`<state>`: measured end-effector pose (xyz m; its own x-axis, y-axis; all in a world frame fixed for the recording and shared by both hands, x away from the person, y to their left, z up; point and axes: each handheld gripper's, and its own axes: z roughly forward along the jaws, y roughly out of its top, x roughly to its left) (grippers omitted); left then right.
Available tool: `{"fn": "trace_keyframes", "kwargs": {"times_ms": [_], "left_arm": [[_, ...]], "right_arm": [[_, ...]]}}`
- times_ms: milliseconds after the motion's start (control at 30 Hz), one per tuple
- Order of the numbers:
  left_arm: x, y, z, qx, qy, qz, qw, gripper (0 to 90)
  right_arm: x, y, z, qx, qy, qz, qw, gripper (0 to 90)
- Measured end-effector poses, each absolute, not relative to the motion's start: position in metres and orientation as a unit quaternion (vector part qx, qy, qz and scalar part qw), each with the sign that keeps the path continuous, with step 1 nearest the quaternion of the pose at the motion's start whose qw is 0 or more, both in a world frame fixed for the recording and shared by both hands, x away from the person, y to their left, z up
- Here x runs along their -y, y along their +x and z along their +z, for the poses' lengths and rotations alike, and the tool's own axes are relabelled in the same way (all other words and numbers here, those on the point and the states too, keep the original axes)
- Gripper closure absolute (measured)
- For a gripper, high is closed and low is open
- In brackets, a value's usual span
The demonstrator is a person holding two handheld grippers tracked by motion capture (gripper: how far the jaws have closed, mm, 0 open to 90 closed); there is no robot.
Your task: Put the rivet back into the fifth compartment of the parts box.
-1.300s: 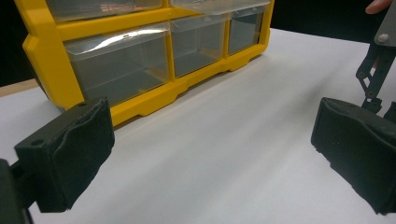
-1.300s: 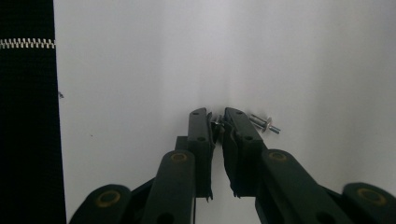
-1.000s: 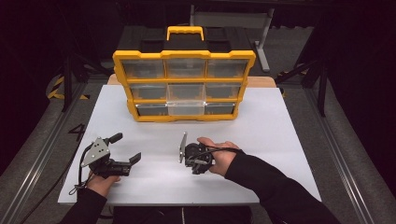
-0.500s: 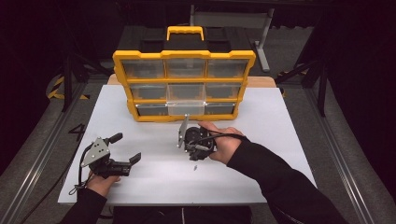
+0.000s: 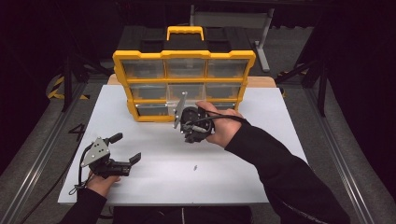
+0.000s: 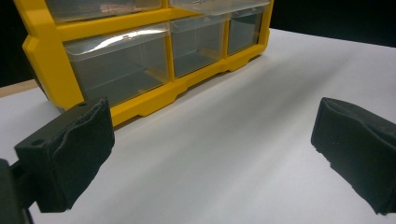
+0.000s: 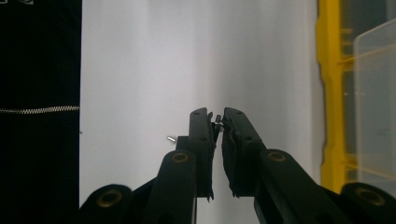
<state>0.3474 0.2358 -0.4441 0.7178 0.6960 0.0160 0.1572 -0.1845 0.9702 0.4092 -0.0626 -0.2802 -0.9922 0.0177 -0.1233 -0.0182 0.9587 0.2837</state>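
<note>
A yellow organizer [image 5: 184, 58] with clear drawers stands at the back of the white table [image 5: 280, 135]. My right gripper [image 5: 189, 134] hovers just in front of its bottom row, carried by a hand in a black sleeve. In the right gripper view, the right gripper [image 7: 218, 122] is shut on a tiny metal screw [image 7: 218, 118] pinched at the tips. Another small screw [image 5: 194, 166] lies loose on the table, also seen as the loose screw [image 7: 172, 138]. My left gripper [image 5: 125, 148] rests open near the front left; in its own view the left gripper [image 6: 210, 144] holds nothing.
One clear drawer [image 7: 376, 93] of the organizer juts out a little toward me, close beside the right gripper. The organizer's bottom row [image 6: 140, 65] faces the left gripper across bare table. Dark floor and metal rails [image 5: 39, 140] surround the table.
The right gripper lifted off the table and travelled back toward the organizer, staying shut. A small screw now lies where it was. The left gripper stayed put.
</note>
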Motion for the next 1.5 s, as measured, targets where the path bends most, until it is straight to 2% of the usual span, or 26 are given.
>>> {"fn": "trace_keyframes", "kwargs": {"times_ms": [333,767,1500], "left_arm": [[-0.236,0.348,-0.444,-0.291,0.732,0.237,0.569,0.4],[-0.236,0.347,-0.445,-0.291,0.734,0.236,0.566,0.3],[-0.237,0.347,-0.445,-0.293,0.733,0.234,0.568,0.3]], "right_arm": [[0.06,0.43,-0.246,-0.983,0.01,0.16,0.086,81.9],[0.058,0.463,-0.22,-0.978,0.042,0.177,0.105,81.9],[0.043,0.513,-0.218,-0.973,0.073,0.184,0.116,81.9]]}}
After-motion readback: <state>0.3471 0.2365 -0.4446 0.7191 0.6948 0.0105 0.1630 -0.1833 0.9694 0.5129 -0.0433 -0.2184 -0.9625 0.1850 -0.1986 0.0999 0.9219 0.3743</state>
